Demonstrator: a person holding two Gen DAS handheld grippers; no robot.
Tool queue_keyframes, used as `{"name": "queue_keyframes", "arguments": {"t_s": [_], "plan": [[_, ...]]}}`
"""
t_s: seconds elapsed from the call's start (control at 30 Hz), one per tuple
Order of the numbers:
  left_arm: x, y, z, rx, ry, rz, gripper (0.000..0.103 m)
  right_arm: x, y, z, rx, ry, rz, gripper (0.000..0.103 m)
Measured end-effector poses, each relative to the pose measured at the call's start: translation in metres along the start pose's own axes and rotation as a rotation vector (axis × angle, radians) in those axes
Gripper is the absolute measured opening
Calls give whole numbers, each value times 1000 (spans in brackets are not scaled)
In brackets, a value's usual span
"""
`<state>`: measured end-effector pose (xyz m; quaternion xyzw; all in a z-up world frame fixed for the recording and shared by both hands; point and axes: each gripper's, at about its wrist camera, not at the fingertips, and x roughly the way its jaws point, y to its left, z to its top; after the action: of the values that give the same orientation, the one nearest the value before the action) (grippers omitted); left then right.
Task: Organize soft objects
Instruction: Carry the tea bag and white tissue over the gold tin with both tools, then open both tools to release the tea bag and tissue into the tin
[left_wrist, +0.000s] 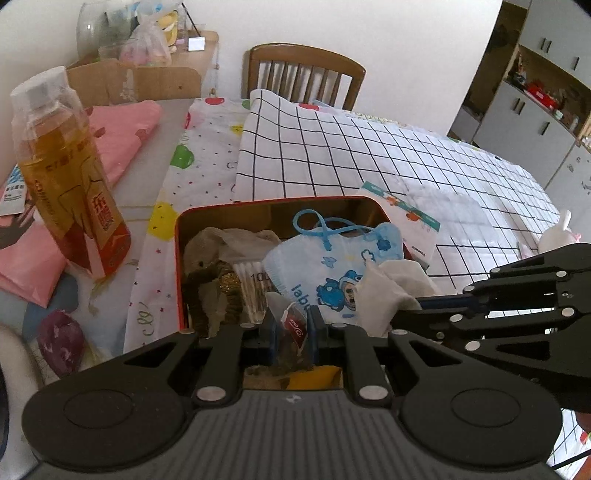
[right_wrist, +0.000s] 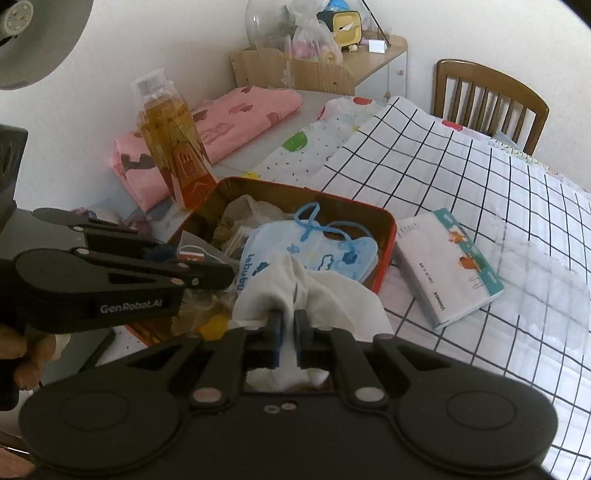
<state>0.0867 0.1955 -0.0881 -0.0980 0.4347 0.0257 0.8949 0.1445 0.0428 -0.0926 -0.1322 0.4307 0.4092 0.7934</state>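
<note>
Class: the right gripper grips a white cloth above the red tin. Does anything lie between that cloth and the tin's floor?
Yes. A blue cartoon face mask lies in the red tin, directly beneath the white cloth.

Both claws are matte black plastic. The left claw (left_wrist: 291, 328) has a ribbed grey-black body, two round raised discs at its shoulders, angled link arms with triangular cut-outs, silver pivot rivets and blue finger pads (left_wrist: 271, 332). The right claw (right_wrist: 289, 332) is built the same, with a smooth body bearing two small round holes near its middle. Seen from the side, the left claw carries white "GenRobot.AI" lettering. Bare skin of the left hand (right_wrist: 22, 354) shows behind it.
</note>
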Motion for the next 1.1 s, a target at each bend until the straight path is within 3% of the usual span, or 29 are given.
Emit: {"name": "queue_keyframes", "arguments": {"t_s": [0.4, 0.73, 0.93, 1.0, 1.03, 1.07, 1.1], "plan": [[8, -5, -1, 46, 12, 16, 16, -1, -1, -1, 13, -1, 15, 8], [0, -6, -2, 49, 3, 8, 18, -16, 0, -7, 8, -32, 34, 22], [-10, -10, -4, 51, -13, 20, 19, -30, -1, -9, 6, -60, 40, 23], [-13, -12, -4, 56, -22, 29, 25, -35, -1, -10, 6, -71, 41, 23], [-14, -12, -5, 56, -24, 34, 38, -38, -2, -11, 4, -76, 42, 23], [-14, -12, -5, 52, -26, 34, 57, -40, -2, -11, 3, -80, 43, 23], [-15, -12, -5, 46, -30, 31, 64, -42, -2, -12, 0, -83, 43, 23]]}}
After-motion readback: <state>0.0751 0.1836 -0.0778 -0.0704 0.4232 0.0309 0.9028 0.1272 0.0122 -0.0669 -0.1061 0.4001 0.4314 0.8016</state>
